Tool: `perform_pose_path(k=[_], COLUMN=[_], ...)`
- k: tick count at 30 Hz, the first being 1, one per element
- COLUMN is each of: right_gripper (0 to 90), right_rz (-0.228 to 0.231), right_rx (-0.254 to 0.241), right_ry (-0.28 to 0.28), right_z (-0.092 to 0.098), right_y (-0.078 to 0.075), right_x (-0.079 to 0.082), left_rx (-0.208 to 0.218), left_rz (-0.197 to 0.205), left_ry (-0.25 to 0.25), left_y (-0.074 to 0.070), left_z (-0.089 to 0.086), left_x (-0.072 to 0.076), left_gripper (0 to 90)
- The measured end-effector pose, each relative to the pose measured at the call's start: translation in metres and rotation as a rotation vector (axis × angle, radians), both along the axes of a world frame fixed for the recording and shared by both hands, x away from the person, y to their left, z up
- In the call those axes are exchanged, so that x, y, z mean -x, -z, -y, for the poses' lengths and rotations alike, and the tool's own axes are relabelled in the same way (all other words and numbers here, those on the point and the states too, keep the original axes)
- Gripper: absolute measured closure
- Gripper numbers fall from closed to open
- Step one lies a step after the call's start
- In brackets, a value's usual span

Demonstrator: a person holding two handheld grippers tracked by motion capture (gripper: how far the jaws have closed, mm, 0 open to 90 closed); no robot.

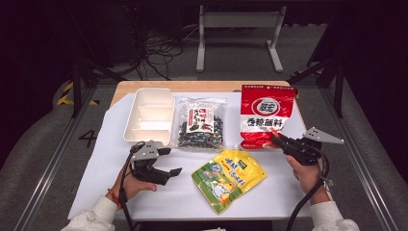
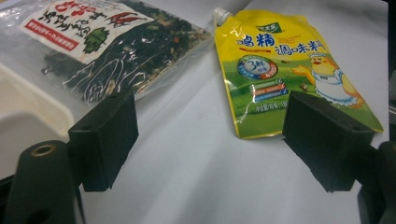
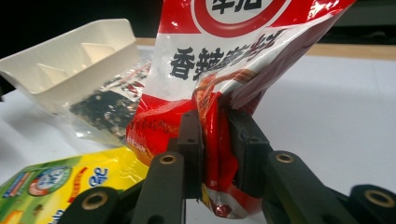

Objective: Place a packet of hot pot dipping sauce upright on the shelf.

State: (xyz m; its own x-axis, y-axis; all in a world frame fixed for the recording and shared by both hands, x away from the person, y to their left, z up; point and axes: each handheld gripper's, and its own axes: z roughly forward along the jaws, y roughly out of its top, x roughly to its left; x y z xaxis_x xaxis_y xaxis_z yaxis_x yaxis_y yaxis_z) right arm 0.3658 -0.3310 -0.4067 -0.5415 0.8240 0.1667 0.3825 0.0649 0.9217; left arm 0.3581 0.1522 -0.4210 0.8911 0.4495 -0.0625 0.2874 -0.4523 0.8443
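Observation:
A red and white seasoning bag lies at the table's right, its near edge lifted. My right gripper is shut on that edge; in the right gripper view the two pads pinch the crumpled red bag between them. A yellow spouted pouch lies in the middle front, also seen as the yellow pouch ahead of my left gripper. My left gripper hovers open over the white cloth at the left front, nothing between its fingers.
A clear bag of dark dried flakes lies beside a cream divided tray at the back left; the clear bag and the tray also show in the gripper views. A white cloth covers the table.

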Motion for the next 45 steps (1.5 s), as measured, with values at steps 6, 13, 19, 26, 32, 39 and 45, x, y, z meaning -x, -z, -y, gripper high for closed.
perform_pose_path(k=[6, 13, 19, 26, 32, 39, 45], right_gripper=[75.2, 75.2, 75.3, 75.2, 75.3, 75.2, 74.9], right_rz=[0.039, 0.049, 0.056, 0.075, 0.084, 0.097, 0.098], right_rx=[0.013, 0.031, 0.058, 0.061, 0.059, 0.060, 0.067], right_ry=[-0.091, -0.205, -0.284, -0.331, -0.373, -0.403, -0.397], right_z=[-0.025, -0.059, -0.085, -0.106, -0.120, -0.132, -0.141], right_y=[-0.008, -0.007, -0.004, -0.003, -0.001, 0.000, 0.002], right_x=[0.011, 0.023, 0.032, 0.038, 0.039, 0.040, 0.039], left_rx=[0.027, 0.075, 0.126, 0.160, 0.181, 0.188, 0.184], left_rz=[0.007, -0.002, -0.031, -0.041, -0.024, 0.008, 0.056], left_ry=[0.030, 0.045, 0.042, 0.035, 0.034, 0.040, 0.055], left_y=[-0.008, -0.015, -0.016, -0.017, -0.019, -0.020, -0.023], left_z=[0.021, 0.042, 0.048, 0.052, 0.053, 0.053, 0.054], left_x=[-0.007, -0.015, -0.024, -0.027, -0.028, -0.028, -0.026], left_gripper=[17.8, 17.4, 17.5, 17.7, 30.7, 62.5, 89.8])
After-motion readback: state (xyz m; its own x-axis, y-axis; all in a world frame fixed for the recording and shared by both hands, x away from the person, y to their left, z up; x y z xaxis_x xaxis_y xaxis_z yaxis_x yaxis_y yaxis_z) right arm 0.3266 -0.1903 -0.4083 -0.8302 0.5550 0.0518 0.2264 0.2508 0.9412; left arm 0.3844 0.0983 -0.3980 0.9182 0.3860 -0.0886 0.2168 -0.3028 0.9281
